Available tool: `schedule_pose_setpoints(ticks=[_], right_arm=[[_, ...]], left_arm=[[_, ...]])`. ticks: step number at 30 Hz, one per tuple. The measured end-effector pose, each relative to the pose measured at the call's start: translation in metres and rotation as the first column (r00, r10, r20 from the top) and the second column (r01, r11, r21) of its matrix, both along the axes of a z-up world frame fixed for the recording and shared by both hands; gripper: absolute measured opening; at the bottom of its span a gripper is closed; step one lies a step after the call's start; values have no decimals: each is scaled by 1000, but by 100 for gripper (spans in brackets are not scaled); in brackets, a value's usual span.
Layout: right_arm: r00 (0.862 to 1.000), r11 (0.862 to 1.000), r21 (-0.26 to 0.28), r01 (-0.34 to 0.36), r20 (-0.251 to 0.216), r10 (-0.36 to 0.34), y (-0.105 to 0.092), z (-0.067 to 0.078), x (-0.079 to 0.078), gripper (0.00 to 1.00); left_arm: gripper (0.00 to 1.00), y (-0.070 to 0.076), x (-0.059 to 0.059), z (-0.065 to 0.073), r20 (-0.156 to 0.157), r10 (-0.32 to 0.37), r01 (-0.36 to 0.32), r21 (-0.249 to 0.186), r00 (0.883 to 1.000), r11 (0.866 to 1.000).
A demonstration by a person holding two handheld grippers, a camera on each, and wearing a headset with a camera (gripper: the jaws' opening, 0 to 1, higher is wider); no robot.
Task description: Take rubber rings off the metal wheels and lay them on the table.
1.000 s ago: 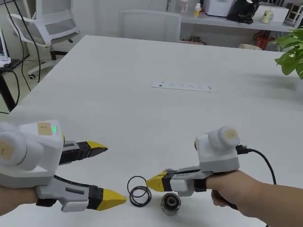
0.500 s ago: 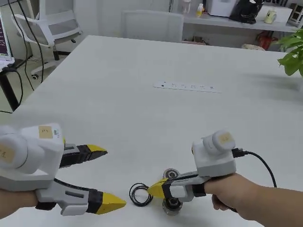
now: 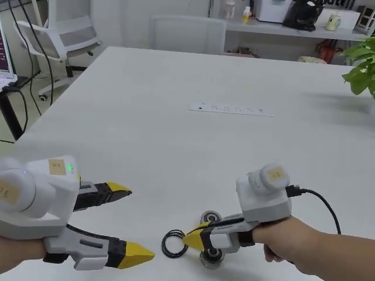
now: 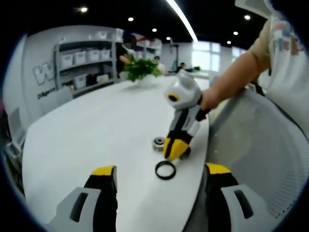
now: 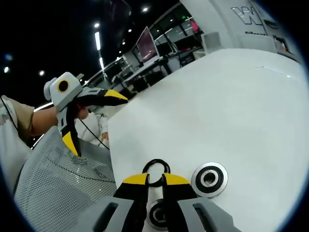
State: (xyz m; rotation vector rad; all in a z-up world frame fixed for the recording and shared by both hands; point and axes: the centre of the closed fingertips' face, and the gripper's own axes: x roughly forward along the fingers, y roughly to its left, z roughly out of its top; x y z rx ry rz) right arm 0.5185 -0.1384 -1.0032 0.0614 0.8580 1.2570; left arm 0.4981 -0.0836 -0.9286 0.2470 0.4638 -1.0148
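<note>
The left gripper (image 3: 129, 220) sits at the lower left of the head view, its jaws spread wide with only tabletop between them. The right gripper (image 5: 155, 180) reaches in from the lower right, its yellow tips drawn almost together with a thin slit between. I cannot tell whether they pinch anything.

The rubber rings (image 3: 173, 243) lie flat on the table (image 3: 176, 134) at the bottom centre, just left of those tips and close to the near edge. One metal wheel (image 3: 211, 217) sits just behind the right gripper. A second wheel (image 3: 211, 258) lies partly under it, nearer the edge. In the left gripper view a mesh chair back (image 4: 251, 145) takes the right side, just past that edge.

Toward the middle and top of the head view the tabletop is broad open white surface, with a power strip (image 3: 231, 109) lying across it. A cable (image 3: 322, 199) trails from the right gripper toward the lower right. A plant (image 3: 360, 64) leans in at the upper right, and an office chair (image 3: 58, 29) stands in the upper left corner.
</note>
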Motion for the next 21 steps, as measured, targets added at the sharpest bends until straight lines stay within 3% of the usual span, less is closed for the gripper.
schedule_pose_setpoints(ticks=[9, 21], right_arm=[[1000, 999, 32, 15, 11, -15, -3, 15, 2, 17], [994, 994, 90, 64, 81, -71, -23, 48, 16, 30]], left_arm=[[74, -2, -1, 4, 1, -6, 6, -2, 1000, 1000], [77, -2, 3, 18, 16, 6, -6, -15, 1000, 1000]])
